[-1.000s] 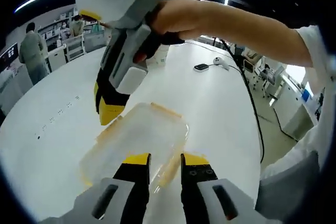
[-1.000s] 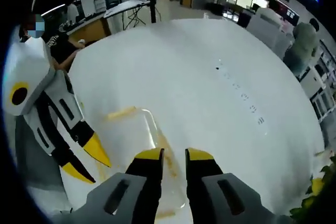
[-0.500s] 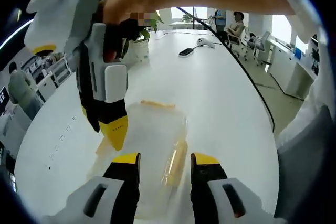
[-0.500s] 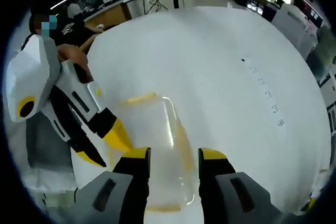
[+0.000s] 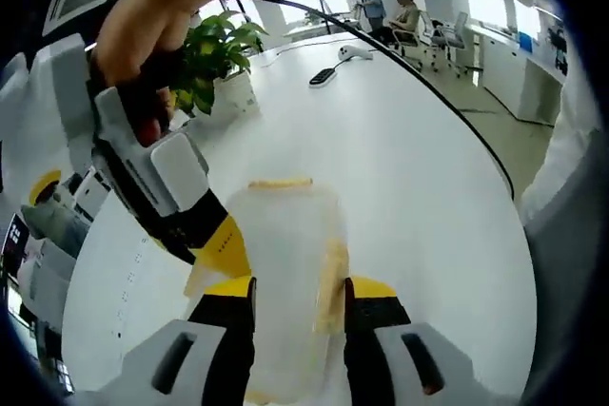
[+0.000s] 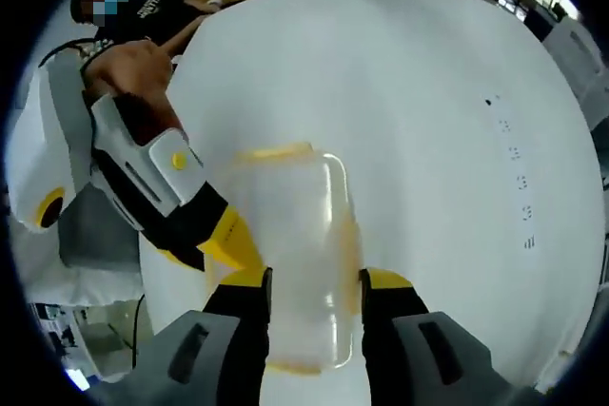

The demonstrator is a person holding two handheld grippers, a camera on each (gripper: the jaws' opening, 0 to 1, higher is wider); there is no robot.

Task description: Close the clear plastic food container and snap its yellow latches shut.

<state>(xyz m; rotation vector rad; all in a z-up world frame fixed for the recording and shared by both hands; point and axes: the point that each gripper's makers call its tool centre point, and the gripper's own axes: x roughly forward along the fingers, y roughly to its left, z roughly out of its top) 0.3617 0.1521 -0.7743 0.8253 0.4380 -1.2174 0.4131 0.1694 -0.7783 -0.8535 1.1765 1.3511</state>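
Observation:
The clear plastic container [image 5: 285, 235] with yellow latches lies on the white table [image 5: 419, 168], blurred, its lid seemingly on top. One latch [image 5: 281, 182] sits at its far end and another [image 5: 333, 273] along its right side. My left gripper [image 5: 300, 290] hovers open over the container's near end. The right gripper's yellow tip [image 5: 224, 244] reaches in from the left, touching or nearly touching the container's left edge. In the right gripper view the container [image 6: 295, 225] lies under my open right gripper [image 6: 314, 282], and the left gripper [image 6: 162, 187] comes in from the left beside it.
A potted plant [image 5: 214, 45], a black device [image 5: 324, 75] and a white device with a black cable [image 5: 354, 51] are on the table's far part. People sit beyond the table [image 5: 400, 11]. Small dark marks [image 6: 519, 183] dot the table at the right.
Both grippers' jaws stand wider apart than a second ago. Both cameras have shifted, so the container is now centred under each pair of jaws.

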